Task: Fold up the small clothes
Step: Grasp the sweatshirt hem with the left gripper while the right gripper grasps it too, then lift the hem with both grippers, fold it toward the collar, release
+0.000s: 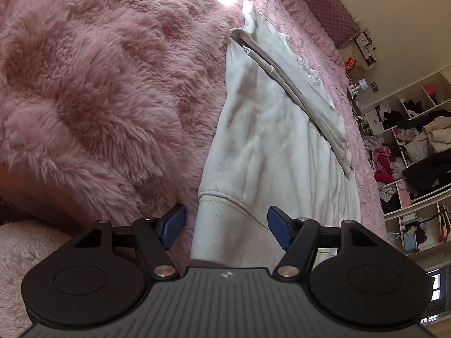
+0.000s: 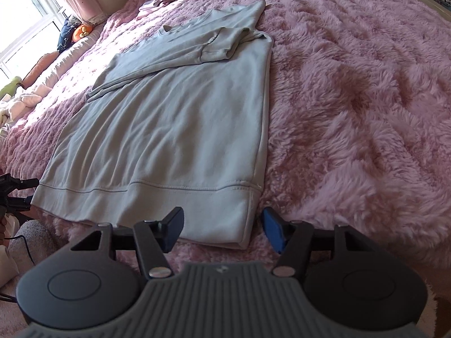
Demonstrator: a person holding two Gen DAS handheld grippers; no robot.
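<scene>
Nearest my lenses, the pale sweatshirt's point(image 2: 174, 129) ribbed hem lay flat on the bed's shaggy pink blanket point(image 2: 352, 98), one sleeve folded across the chest. Sunlit windows point(image 2: 25, 25) stood beyond it on one side, cluttered shelves point(image 1: 417, 146) of clothes on the other. My left tool point(image 1: 227, 226) hung released, its blue pads astride one hem corner without pressing. My right tool point(image 2: 222, 232), also spread wide, straddled the opposite corner, gripping nothing.

The left gripper point(image 1: 227, 226) has black arms, silver round screws, blue ribbed pads point(image 1: 277, 226) and a grey grooved body with a small star mark. The right gripper point(image 2: 222, 231) has the same black and blue parts.
</scene>
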